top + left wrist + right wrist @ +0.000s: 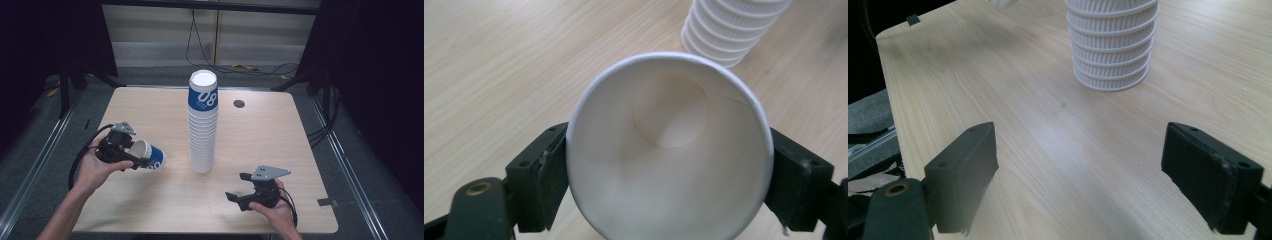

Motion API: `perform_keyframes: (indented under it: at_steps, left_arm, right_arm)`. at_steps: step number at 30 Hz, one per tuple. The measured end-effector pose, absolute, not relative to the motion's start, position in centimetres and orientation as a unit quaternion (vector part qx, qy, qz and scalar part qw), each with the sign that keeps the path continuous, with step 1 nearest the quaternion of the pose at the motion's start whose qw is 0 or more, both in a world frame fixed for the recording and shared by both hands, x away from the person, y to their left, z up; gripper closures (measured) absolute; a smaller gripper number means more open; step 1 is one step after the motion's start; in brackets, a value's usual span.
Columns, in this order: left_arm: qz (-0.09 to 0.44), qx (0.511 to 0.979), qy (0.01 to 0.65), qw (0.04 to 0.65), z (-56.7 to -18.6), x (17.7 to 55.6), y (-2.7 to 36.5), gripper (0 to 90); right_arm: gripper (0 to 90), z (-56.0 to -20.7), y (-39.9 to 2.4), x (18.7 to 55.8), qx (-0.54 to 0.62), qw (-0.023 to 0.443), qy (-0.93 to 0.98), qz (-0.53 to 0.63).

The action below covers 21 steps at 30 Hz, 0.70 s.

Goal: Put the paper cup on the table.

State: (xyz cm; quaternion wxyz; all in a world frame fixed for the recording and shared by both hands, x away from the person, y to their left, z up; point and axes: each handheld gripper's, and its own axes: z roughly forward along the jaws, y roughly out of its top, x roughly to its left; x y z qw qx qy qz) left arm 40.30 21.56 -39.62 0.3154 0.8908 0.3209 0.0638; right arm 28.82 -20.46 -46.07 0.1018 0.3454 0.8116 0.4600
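High view: the left gripper [134, 159] holds a single paper cup [148, 155] tipped on its side just above the left part of the wooden table [280, 130], with the white mouth toward the person's left hand [95, 169] and the blue-printed wall pointing toward the tall stack of paper cups [202, 125] at the table's middle. The cup is near the stack's foot but apart from it. In the left gripper view the jaws are clamped on opposite sides of the cup's rim [669, 145], and the cup's round bottom shows deep inside; the ribbed lower rims of the stack [731, 30] rise beyond it.

The right gripper [239, 187] rests low over the table's near right part, in the right hand [274, 210]. Its jaws stand wide apart with nothing between them, as the right gripper view confirms: bare wood between the two black pads [965, 170] and the base of the stack [1110, 45] ahead, well clear of the jaws.

Whether the cup has come off the stack or is bound for it, the frames do not tell. By my judgement the step in hand is carrying this one cup, held by its rim. If it is to be stacked, the next move calls for turning it upright, lifting it above the top cup [203, 90] and lowering it squarely without knocking the tall column. The free right gripper could steady the stack's base.
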Motion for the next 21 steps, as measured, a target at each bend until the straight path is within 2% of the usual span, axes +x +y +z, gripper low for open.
perform_keyframes:
  at_steps: [21]
  left_arm:
    - [0.081, 0.91, 0.344, 0.218, -39.5, 43.4, 20.6, 16.6]
  right_arm:
    - [14.3, -46.3, -20.3, 28.9, 0.342, 0.095, 0.814, 0.459]
